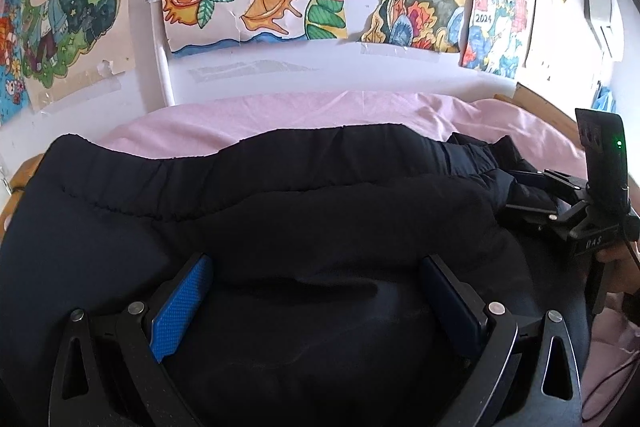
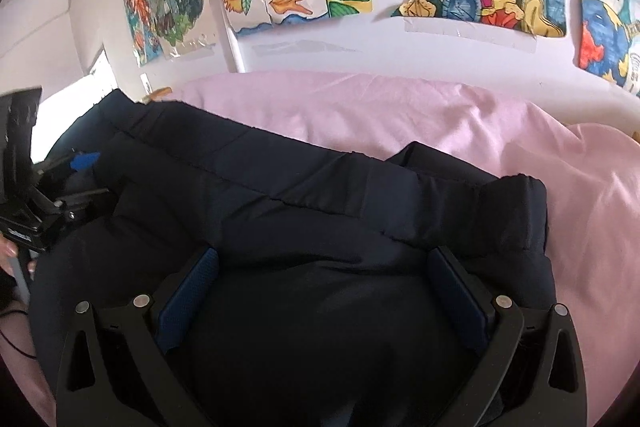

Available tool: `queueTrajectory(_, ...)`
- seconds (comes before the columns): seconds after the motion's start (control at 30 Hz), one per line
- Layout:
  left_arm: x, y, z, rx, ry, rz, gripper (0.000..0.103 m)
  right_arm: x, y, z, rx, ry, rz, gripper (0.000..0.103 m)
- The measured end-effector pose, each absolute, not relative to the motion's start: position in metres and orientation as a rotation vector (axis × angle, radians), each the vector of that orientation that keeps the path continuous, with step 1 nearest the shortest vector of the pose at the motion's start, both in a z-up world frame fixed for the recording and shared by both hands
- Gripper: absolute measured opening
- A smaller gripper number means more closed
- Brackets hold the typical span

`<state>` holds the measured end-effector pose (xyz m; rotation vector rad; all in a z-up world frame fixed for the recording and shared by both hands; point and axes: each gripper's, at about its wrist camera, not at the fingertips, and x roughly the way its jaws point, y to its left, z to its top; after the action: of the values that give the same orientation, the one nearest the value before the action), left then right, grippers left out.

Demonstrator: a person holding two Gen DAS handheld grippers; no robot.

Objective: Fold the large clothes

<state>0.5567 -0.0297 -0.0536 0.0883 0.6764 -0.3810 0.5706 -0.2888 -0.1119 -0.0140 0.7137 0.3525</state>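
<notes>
- The left gripper stood wide apart over the dark trousers.
- The right gripper was likewise spread wide above them.
- The pink sheet lay beneath.

**Bed with pink sheet, dark garment on top**

Just a bed here, pushed up against a white wall, wooden frame edge peeking out at the corners. Covered in a pale pink sheet, a bit rumpled and creased toward the right side. Lying straight on the sheet: one big dark navy garment, padded-looking, bunched in thick folds, elastic-gathered hem toward the wall.
</notes>
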Motion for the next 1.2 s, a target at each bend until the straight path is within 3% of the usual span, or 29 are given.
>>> queueTrajectory(0.17,0.521,0.003,-0.016,0.031,0.550,-0.383,0.103,0.543,-0.308,-0.086,0.012,0.681,0.362,0.102)
queueTrajectory(0.37,0.516,0.063,-0.004,-0.042,0.596,-0.289,0.103,0.519,-0.367,-0.062,0.132,0.680,0.382,0.102)
queueTrajectory(0.77,0.539,0.150,-0.068,-0.301,0.906,-0.429,0.103,0.549,-0.392,-0.136,0.322,0.903,0.439,0.102)
queueTrajectory(1.2,0.566,0.160,-0.099,-0.337,1.024,-0.560,0.103,0.563,-0.382,-0.177,0.464,0.998,0.583,0.102)
